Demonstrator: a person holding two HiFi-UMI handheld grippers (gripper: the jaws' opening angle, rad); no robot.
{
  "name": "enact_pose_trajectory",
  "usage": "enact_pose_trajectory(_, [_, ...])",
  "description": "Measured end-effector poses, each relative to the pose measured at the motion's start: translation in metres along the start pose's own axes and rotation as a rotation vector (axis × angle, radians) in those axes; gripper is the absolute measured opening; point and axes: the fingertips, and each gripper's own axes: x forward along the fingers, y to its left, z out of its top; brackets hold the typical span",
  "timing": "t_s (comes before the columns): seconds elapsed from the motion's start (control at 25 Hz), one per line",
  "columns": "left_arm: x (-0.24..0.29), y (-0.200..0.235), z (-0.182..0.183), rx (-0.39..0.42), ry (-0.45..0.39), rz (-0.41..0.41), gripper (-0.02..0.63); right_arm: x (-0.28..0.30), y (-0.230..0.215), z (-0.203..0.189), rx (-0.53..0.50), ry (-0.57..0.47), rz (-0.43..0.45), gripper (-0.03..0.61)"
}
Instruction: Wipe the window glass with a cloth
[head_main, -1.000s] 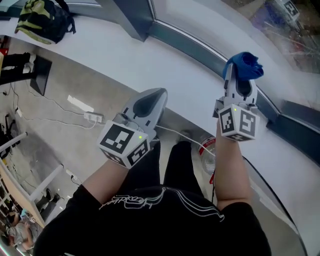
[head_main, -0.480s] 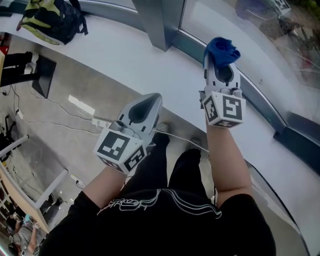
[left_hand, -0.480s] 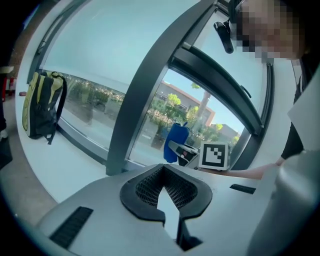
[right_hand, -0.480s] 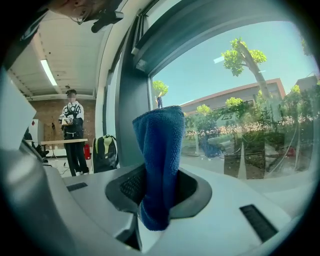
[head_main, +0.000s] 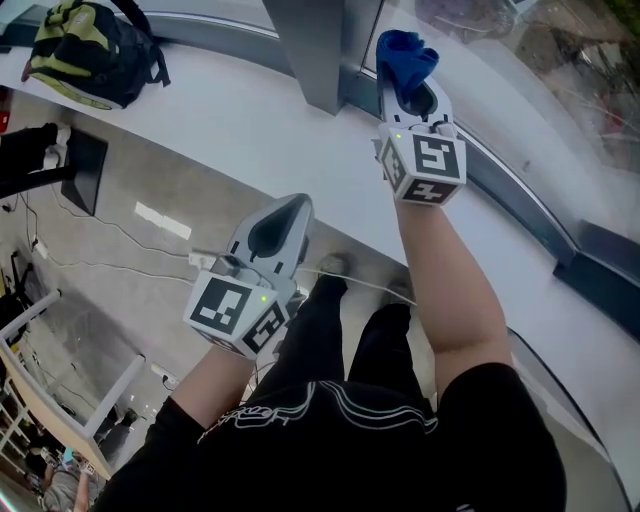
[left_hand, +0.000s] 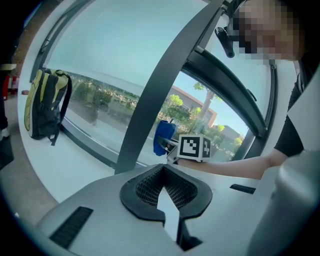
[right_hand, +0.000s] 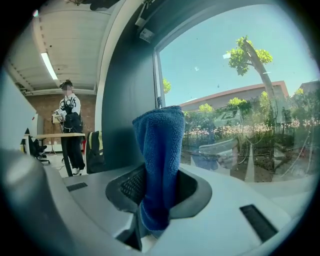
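A blue cloth (head_main: 404, 52) sticks up out of my right gripper (head_main: 408, 88), which is shut on it. In the head view that gripper is held out over the white sill (head_main: 230, 110), close to the window glass (head_main: 520, 60) and just right of the dark pillar (head_main: 320, 45). The right gripper view has the cloth (right_hand: 160, 150) standing upright between the jaws, with glass (right_hand: 235, 100) right behind it. Whether cloth and glass touch I cannot tell. My left gripper (head_main: 288, 215) hangs lower, near the sill's edge, shut and empty. The left gripper view (left_hand: 166, 200) looks across at the cloth (left_hand: 164, 136).
A black and yellow backpack (head_main: 85, 55) lies on the sill at far left. Below the sill are a power strip (head_main: 205, 258) with cables and a dark screen (head_main: 80, 160). A person (right_hand: 70, 130) stands far back in the room.
My right gripper has carried the cloth up and to the left along the window, toward the pillar. The left gripper has stayed almost where it was.
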Motion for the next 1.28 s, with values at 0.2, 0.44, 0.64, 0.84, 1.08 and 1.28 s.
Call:
enact_pose_trajectory(0.2, [0.008, 0.006, -0.005, -0.004, 0.023, 0.000, 0.003, 0.014, -0.004, -0.008, 0.002, 0.016, -0.019, 0.094])
enact_pose_trajectory(0.44, [0.020, 0.001, -0.013, 0.005, 0.053, -0.013, 0.003, 0.008, -0.022, -0.016, -0.005, 0.013, -0.055, 0.094])
enact_pose_trajectory(0.64, [0.035, -0.007, -0.020, -0.001, 0.067, -0.013, 0.003, -0.014, -0.050, -0.027, 0.009, 0.018, -0.095, 0.094])
enact_pose_trajectory(0.84, [0.055, -0.035, -0.029, 0.013, 0.087, -0.044, 0.003, -0.049, -0.084, -0.037, 0.006, 0.026, -0.133, 0.094])
enact_pose_trajectory(1.08, [0.080, -0.084, -0.044, 0.038, 0.116, -0.101, 0.003, -0.098, -0.135, -0.048, 0.019, 0.032, -0.195, 0.094])
enact_pose_trajectory(1.28, [0.097, -0.129, -0.058, 0.052, 0.142, -0.144, 0.003, -0.146, -0.182, -0.054, 0.041, 0.027, -0.254, 0.094])
